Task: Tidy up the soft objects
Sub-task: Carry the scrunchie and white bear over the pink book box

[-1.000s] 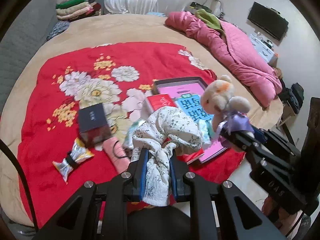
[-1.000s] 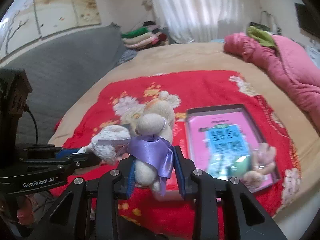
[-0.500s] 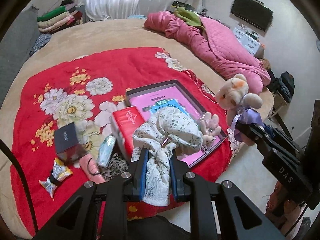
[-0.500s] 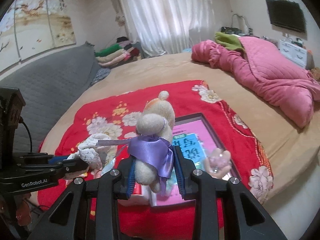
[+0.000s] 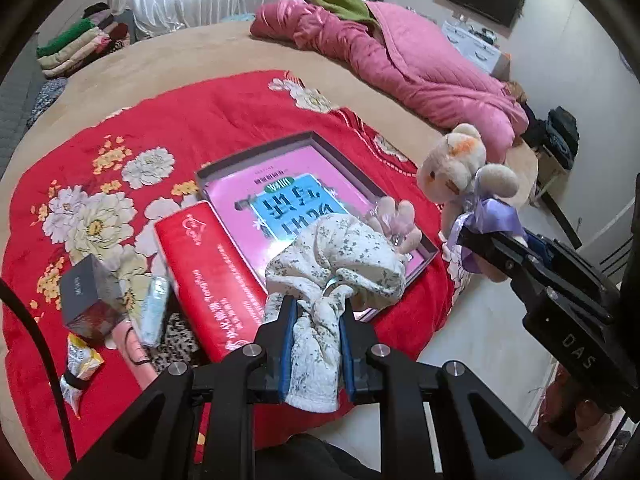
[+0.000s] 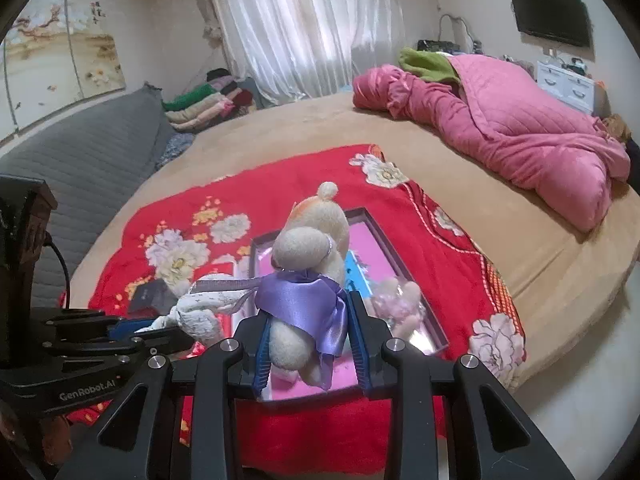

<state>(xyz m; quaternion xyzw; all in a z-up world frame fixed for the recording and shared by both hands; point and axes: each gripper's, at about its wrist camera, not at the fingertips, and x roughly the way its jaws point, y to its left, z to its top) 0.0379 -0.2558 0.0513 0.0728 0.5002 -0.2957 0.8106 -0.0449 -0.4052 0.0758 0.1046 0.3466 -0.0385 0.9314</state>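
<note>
Since the earlier frames both grippers have swung sideways across the bed, so the shallow grey-rimmed tray with a pink printed sheet (image 5: 320,184) now sits at the centre of the left wrist view instead of at its right.

The left gripper (image 5: 316,308) has its jaws pinched narrow on a knotted bundle of white cloth with small grey flowers (image 5: 340,260), held above the near corner of the tray and a flat red packet (image 5: 208,268).

The right gripper (image 6: 308,328) clamps a cream plush bear with a purple satin bow (image 6: 308,248) by its lower body, upright, above the tray's near end.

A small pink plush toy (image 6: 396,296) lies in the tray at lower right. A red floral blanket (image 5: 200,120) lies under all of it.
</note>
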